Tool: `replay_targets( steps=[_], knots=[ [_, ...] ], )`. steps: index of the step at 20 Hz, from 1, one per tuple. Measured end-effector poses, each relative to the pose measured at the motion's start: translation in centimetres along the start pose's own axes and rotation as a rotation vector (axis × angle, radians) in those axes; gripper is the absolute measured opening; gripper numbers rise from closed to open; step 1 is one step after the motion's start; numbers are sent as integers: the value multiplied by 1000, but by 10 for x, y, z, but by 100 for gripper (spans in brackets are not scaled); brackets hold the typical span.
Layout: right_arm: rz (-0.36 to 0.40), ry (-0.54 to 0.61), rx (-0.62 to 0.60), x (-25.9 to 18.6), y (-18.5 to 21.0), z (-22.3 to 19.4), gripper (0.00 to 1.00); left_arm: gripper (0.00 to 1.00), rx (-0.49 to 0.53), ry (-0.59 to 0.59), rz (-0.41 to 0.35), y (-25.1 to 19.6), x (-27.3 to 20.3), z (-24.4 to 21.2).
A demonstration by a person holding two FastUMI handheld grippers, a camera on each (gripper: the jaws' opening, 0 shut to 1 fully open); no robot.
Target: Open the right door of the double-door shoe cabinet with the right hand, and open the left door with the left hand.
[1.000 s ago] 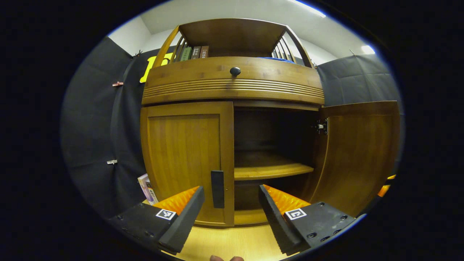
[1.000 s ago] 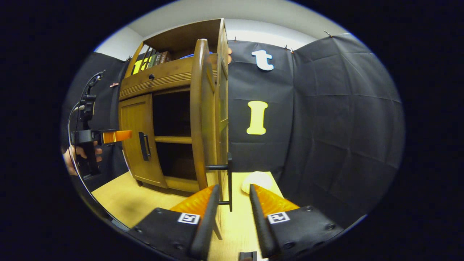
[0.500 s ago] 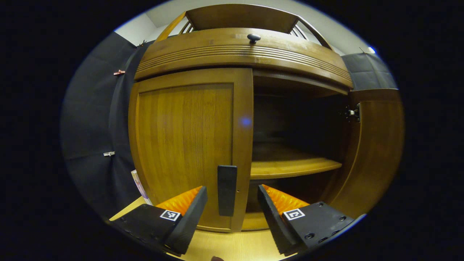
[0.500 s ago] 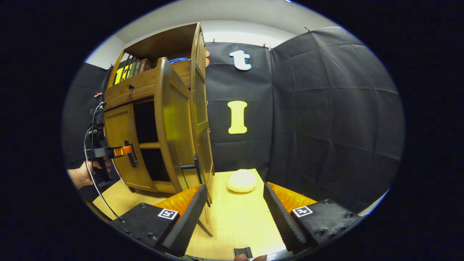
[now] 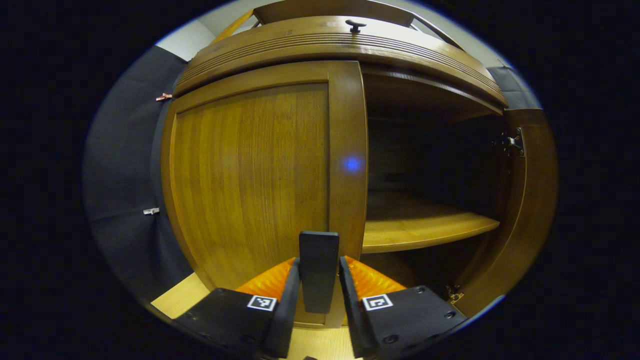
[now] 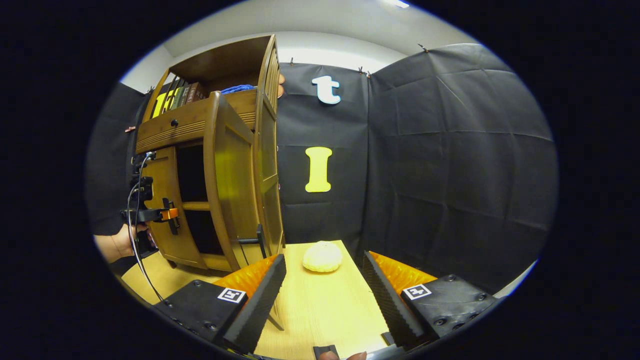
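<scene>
Wooden cabinet (image 5: pixel 320 45) stands upright on the table (image 6: pixel 325 300). Left door (image 5: pixel 250 175) is flush in its frame, its dark handle (image 5: pixel 318 270) a vertical bar near the door's inner edge. Left gripper (image 5: pixel 318 300) has both fingers pressed on that handle, jaws nearly closed around it. Right door (image 6: pixel 230 175) stands swung wide, edge-on in the right gripper view, shelf (image 5: pixel 425 227) exposed. Right gripper (image 6: pixel 322 295) holds nothing, jaws wide apart, beside the right door with bare tabletop ahead up to a pale round lump (image 6: pixel 322 256).
</scene>
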State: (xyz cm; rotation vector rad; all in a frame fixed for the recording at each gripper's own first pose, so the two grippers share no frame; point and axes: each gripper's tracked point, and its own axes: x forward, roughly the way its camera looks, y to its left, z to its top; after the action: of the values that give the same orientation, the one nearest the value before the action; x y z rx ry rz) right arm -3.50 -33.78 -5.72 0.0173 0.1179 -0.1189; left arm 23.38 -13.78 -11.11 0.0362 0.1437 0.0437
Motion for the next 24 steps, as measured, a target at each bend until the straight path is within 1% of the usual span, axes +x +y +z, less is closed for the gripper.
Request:
replay_targets(
  steps=[1, 2, 4, 6, 7, 8, 10, 11, 12, 13, 16, 17, 18, 19, 24],
  knots=[
    [-5, -6, -2, -3, 1, 2, 100, 43, -8, 0, -2, 0, 3, -1],
    [-11, -12, -6, -7, 1, 3, 98, 38, -12, 2, -2, 0, 3, -3],
    [-22, -19, -11, -13, 2, 6, 98, 34, 8, 14, -4, 0, 1, -4],
    [-32, -27, -2, -20, 5, 10, 98, 32, 6, 27, -8, 1, -2, -5],
    [-35, -34, 4, -23, 7, 13, 100, 31, -1, 31, -16, 2, -6, -5],
    [-35, -43, 8, -25, 11, 16, 100, 32, -7, 39, -25, 4, -12, -5],
    [-34, -62, 7, -29, 19, 23, 100, 30, -9, 55, -42, 7, -26, -7],
    [-31, -72, 7, -31, 25, 27, 100, 31, -7, 59, -48, 10, -33, -8],
    [-28, -78, 5, -34, 30, 29, 100, 30, -6, 61, -53, 11, -41, -10],
    [-21, -84, 5, -36, 37, 31, 98, 31, -8, 64, -58, 14, -50, -11],
    [10, -102, -6, -40, 63, 38, 98, 31, -14, 69, -65, 26, -73, -15],
    [22, -105, -11, -40, 71, 40, 100, 30, -16, 69, -65, 30, -82, -16],
    [34, -108, -17, -40, 80, 42, 98, 29, -15, 69, -64, 35, -88, -17],
    [49, -110, -20, -40, 88, 43, 98, 29, -11, 69, -64, 39, -96, -18],
    [127, -107, -35, -37, 131, 44, 98, 28, -30, 89, -40, 70, -135, -27]
  ],
)
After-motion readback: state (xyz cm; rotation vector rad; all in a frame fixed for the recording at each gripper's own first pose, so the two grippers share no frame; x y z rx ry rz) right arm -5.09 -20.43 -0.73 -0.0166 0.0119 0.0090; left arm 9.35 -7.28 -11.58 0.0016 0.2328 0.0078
